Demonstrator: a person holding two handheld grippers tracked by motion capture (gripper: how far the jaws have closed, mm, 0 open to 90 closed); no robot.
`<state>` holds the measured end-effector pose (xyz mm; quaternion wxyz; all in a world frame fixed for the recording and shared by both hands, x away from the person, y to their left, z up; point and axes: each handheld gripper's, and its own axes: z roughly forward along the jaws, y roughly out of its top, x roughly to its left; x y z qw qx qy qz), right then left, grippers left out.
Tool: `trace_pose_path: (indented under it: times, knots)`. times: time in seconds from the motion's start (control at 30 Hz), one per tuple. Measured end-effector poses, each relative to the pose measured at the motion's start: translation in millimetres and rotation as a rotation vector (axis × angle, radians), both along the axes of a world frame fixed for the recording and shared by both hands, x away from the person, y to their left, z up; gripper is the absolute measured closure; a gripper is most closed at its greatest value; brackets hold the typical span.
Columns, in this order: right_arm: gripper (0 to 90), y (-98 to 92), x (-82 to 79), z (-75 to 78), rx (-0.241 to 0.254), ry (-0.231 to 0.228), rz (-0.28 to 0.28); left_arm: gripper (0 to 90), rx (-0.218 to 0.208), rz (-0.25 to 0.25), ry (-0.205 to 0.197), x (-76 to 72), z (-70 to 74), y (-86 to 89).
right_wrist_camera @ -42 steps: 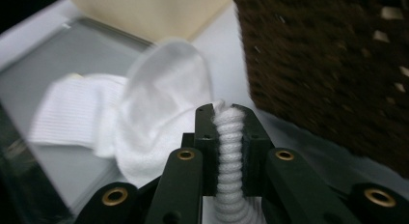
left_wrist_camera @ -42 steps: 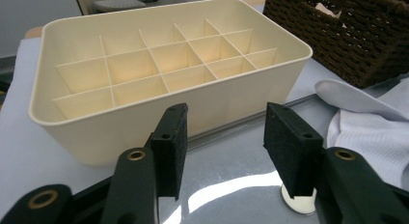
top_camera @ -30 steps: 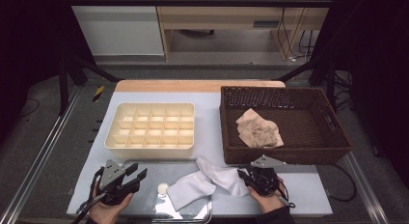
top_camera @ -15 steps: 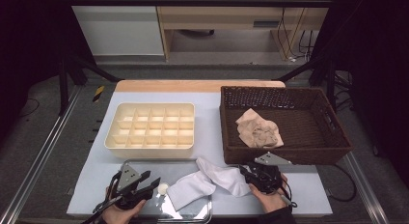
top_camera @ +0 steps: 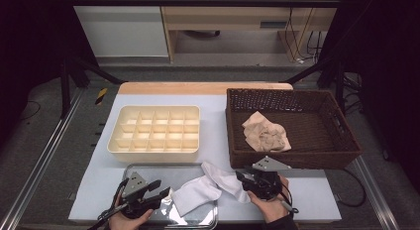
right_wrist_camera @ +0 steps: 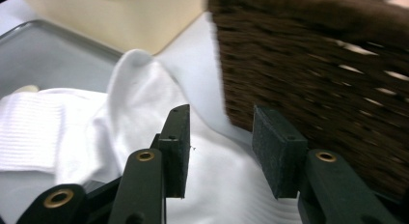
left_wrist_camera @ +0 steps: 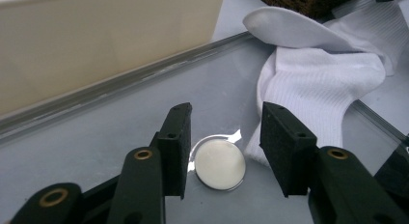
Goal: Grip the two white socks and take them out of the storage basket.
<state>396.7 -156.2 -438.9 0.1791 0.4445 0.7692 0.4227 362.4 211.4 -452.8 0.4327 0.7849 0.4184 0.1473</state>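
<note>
A white sock (top_camera: 208,188) lies crumpled half on a shiny metal tray (top_camera: 148,173), half on the table. A small white round disc (left_wrist_camera: 219,163) rests on the tray at the sock's left end. My left gripper (top_camera: 162,193) points right at the disc; in the left gripper view the gripper (left_wrist_camera: 224,122) straddles the disc without touching it, its jaws having just been opening. My right gripper (top_camera: 242,178) sits at the sock's right end. In the right gripper view the gripper (right_wrist_camera: 219,125) has just been opening, with the sock (right_wrist_camera: 144,113) under the gap and no pad pressing on it.
A cream compartment box (top_camera: 156,133) stands just behind the tray. A brown wicker basket (top_camera: 292,150) at the right holds a crumpled beige cloth (top_camera: 267,133) and stands close beside my right gripper. The table's front edge is right under both hands.
My left gripper has moved right and down over the tray to the disc. The right gripper's jaws have spread apart at the sock's end, and that hand stayed in place.
</note>
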Motion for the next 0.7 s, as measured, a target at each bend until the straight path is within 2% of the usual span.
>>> trace_pose_path:
  times: [0.1, 0.2, 0.3, 0.4, 0.53, 0.7]
  knots:
    - [62.2, 11.7, -2.0, 1.6, 0.004, -0.002, 0.044, 53.2, -0.014, -0.016, 0.019, -0.1, -1.3, -1.5]
    - [63.2, 22.1, -2.9, 2.7, -0.014, -0.013, 0.071, 53.5, -0.009, -0.03, 0.028, -0.5, -3.5, -4.6]
    - [64.7, 27.2, -2.2, 2.0, -0.007, -0.003, 0.088, 55.7, 0.001, -0.042, 0.033, -0.4, -6.9, -8.9]
    - [64.4, 32.9, -0.3, -4.4, -0.003, 0.023, 0.101, 58.1, 0.023, -0.048, 0.033, -0.1, -11.1, -14.0]
    - [62.5, 41.2, 3.6, -17.7, -0.036, 0.066, 0.106, 61.2, 0.041, -0.055, 0.035, 0.3, -15.3, -19.6]
    - [63.6, 44.2, 7.7, -31.7, -0.09, 0.104, 0.084, 66.2, 0.052, -0.055, 0.047, 1.3, -19.9, -24.5]
